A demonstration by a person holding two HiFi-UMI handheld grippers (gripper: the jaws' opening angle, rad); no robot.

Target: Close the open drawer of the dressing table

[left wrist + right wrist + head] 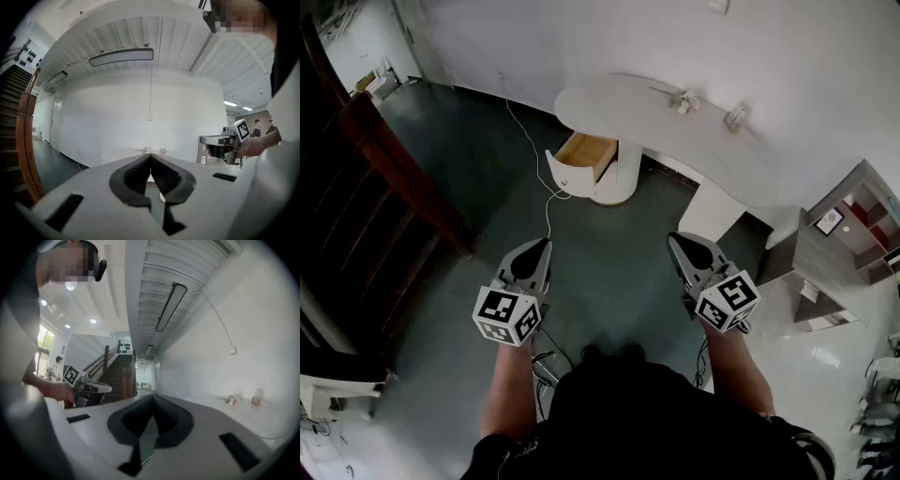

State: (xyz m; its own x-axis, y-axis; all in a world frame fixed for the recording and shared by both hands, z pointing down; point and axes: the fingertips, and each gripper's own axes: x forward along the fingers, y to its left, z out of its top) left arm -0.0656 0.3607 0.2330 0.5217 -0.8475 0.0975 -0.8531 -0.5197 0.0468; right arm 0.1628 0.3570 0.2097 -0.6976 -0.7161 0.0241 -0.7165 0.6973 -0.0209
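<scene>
One dressing table [675, 131] at twelve o'clock has one drawer [586, 153] open. The left gripper [540, 246] and right gripper [675, 240] hang well apart from it, jaws together, empty.

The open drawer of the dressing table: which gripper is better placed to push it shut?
Probably the left gripper. In the head view the open drawer lies almost straight ahead of it, while the right gripper stands further to the side. Both grippers are shut, empty and far from the drawer.

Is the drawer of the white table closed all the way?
No, the drawer sticks out of the dressing table, and its wooden inside shows.
</scene>
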